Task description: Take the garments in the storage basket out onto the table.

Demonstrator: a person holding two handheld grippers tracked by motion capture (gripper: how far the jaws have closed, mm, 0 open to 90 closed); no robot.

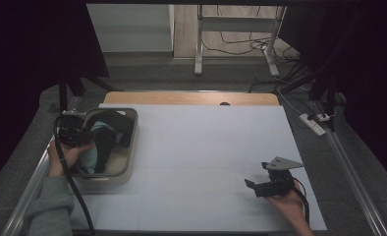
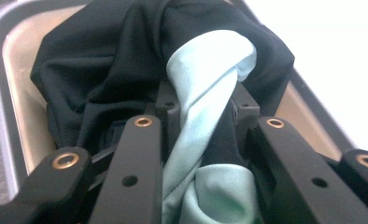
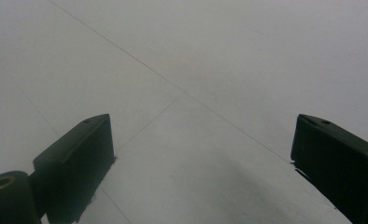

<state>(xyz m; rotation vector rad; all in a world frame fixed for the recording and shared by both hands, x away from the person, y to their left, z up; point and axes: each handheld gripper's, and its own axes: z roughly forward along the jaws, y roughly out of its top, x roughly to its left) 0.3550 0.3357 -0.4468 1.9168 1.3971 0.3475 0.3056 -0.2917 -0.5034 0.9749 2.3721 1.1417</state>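
A twisted strip of pale mint-green smooth cloth (image 2: 205,121) is seen clamped between the two black jaws of the left gripper (image 2: 198,135), which are drawn close upon it in the left gripper view. From the pinch the mint-green cloth runs forward and upward past the jaw tips, where it folds over in a rounded loop, and a looser bunch of it lies low between the jaw arms, nearest the camera. A crumpled black fabric garment (image 2: 102,70) is heaped ahead of the jaws and to both sides of them, and the mint-green cloth is wrapped into it at the loop. Both cloths are held inside a rounded rectangular metal tub with a pale grey rim (image 2: 0,79), whose brushed inner wall is seen to the left of the jaws and again, as a narrow band, to their right. In the high view the left gripper (image 1: 86,135) is lowered into the tub (image 1: 127,169) and is gripped by the person's left hand (image 1: 66,155), the mint-green cloth (image 1: 91,157) showing beside the black garment (image 1: 108,137). The right gripper (image 1: 253,187) is held in the person's right hand (image 1: 290,201), well apart from the tub, low over the white table sheet (image 1: 206,142). In the right gripper view its jaws are spread wide with nothing between them, and the bare white sheet (image 3: 196,70) with faint seam lines lies ahead of and beneath them.
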